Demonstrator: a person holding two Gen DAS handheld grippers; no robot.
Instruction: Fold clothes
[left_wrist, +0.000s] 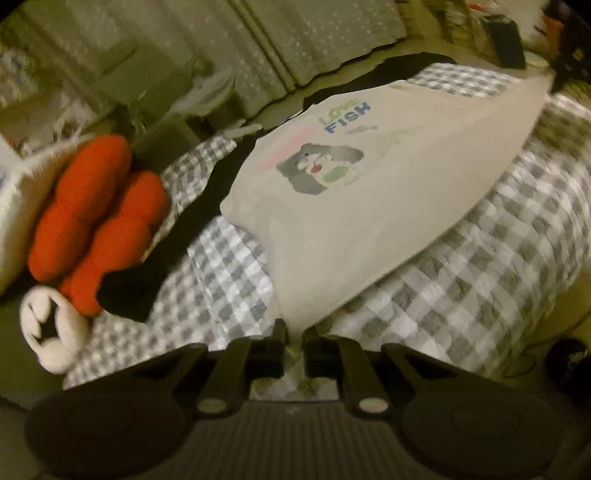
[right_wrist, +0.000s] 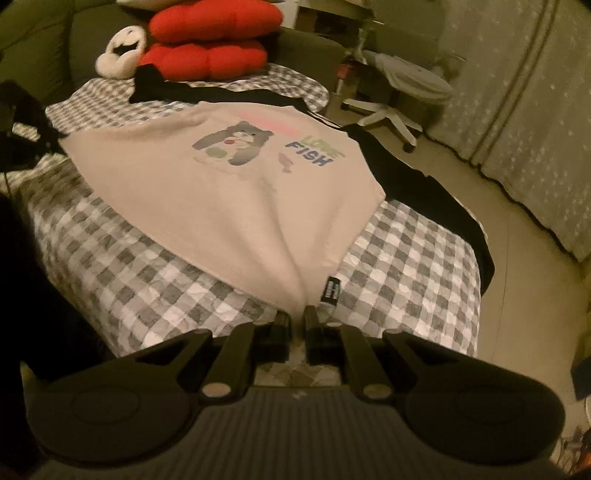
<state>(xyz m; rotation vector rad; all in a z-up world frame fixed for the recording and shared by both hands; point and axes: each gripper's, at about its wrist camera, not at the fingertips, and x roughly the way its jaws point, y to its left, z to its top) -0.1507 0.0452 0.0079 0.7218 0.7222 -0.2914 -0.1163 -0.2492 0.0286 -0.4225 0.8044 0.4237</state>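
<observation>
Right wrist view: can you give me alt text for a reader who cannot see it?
The right hand-held gripper is shut on the near hem of a beige T-shirt with a bear print and the word FISH, spread over a grey-and-white checked bedcover. Beyond the shirt lie a black garment and red cushions; an office chair stands on the floor to the right.

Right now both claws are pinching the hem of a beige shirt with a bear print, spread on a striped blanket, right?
Not striped: the blanket is grey-and-white checked, as the right wrist view shows. The rest holds: both claws pinch the beige bear-print shirt.
</observation>
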